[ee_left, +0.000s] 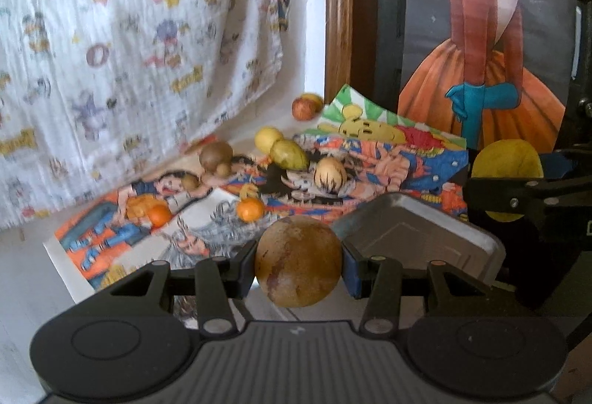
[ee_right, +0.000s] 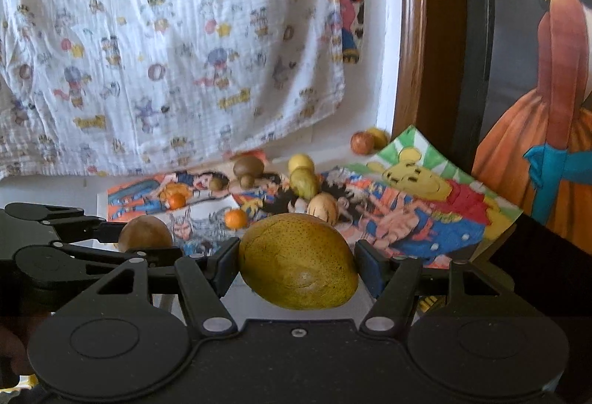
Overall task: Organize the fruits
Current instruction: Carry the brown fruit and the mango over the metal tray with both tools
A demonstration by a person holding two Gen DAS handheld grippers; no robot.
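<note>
My left gripper (ee_left: 299, 265) is shut on a round, mottled brown-yellow fruit (ee_left: 296, 248), held in the air just left of a grey tray (ee_left: 421, 237). My right gripper (ee_right: 298, 272) is shut on a larger oval yellow-green fruit (ee_right: 296, 256). In the left wrist view that fruit (ee_left: 507, 160) shows at the far right, beyond the tray. The right wrist view has the left gripper's brown fruit (ee_right: 145, 232) at its left. Several fruits lie behind on cartoon posters (ee_left: 425, 160): oranges (ee_left: 250, 208), a green one (ee_left: 289, 154), a brown one (ee_left: 215, 154), a pale one (ee_left: 330, 176).
A printed white cloth (ee_left: 129, 34) hangs behind the posters. A reddish fruit (ee_left: 302, 108) sits by the wall corner, beside a wooden frame (ee_left: 338, 15). A painting of a figure in an orange dress (ee_left: 488, 52) stands at the right.
</note>
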